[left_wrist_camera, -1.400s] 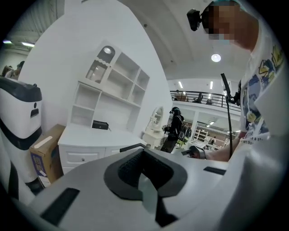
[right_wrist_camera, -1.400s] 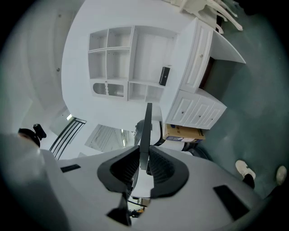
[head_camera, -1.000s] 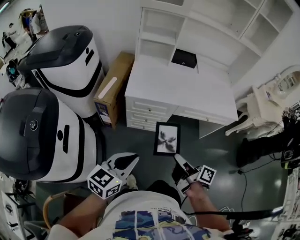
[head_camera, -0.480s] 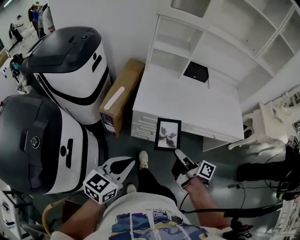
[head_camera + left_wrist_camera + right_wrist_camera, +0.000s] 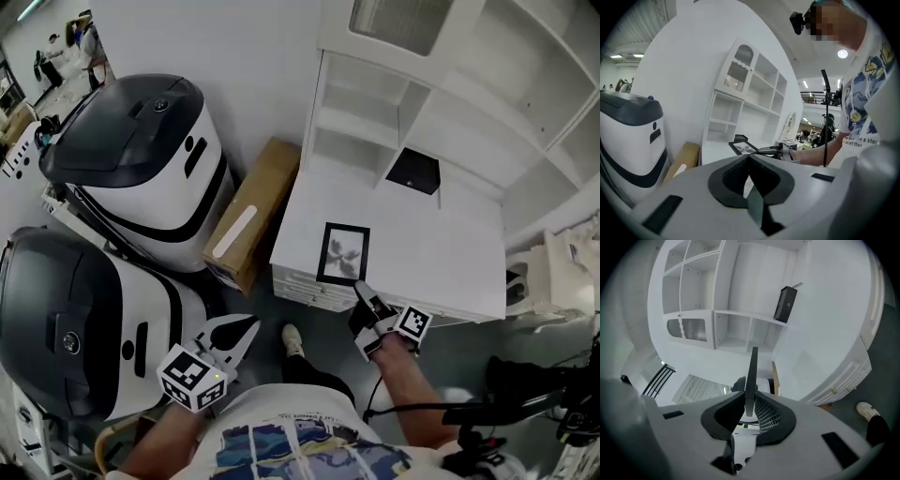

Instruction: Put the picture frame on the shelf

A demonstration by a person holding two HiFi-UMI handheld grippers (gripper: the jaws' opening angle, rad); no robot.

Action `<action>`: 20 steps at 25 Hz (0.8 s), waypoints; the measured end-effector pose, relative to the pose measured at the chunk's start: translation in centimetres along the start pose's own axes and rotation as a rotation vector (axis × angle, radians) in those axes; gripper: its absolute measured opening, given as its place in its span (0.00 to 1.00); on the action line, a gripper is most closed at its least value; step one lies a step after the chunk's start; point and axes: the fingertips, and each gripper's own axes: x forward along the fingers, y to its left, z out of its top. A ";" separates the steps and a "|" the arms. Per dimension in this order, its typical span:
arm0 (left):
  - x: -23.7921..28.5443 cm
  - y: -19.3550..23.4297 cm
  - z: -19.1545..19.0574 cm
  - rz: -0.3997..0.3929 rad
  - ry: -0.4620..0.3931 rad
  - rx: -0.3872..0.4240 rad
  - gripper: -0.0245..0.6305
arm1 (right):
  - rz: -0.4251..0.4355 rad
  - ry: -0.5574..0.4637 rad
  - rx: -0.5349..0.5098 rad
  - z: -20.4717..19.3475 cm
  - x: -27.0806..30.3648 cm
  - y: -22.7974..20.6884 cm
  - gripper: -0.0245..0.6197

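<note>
Right gripper (image 5: 362, 292) is clamped on the near edge of the picture frame (image 5: 344, 253). In the right gripper view the frame (image 5: 753, 373) shows edge-on, pinched between the two pads. In the head view the frame sits at frame centre, over the front-left part of the white desk top (image 5: 441, 253), picture side up, just below the open shelf compartments (image 5: 361, 141). Can't tell if it touches the desk. Left gripper (image 5: 251, 326) is at lower left of the head view, well apart from the frame, over the floor. Its jaws are together with nothing between them, as the left gripper view (image 5: 749, 158) confirms. A small black box (image 5: 413, 171) stands at the back of the desk, right of the shelf compartments. A cardboard box (image 5: 253, 211) lies left of the desk, beside two white machines with dark tops (image 5: 141, 159).
</note>
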 end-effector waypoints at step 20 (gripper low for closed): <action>8.3 8.6 6.0 0.115 0.024 -0.019 0.06 | -0.014 -0.037 0.024 14.6 17.7 -6.7 0.16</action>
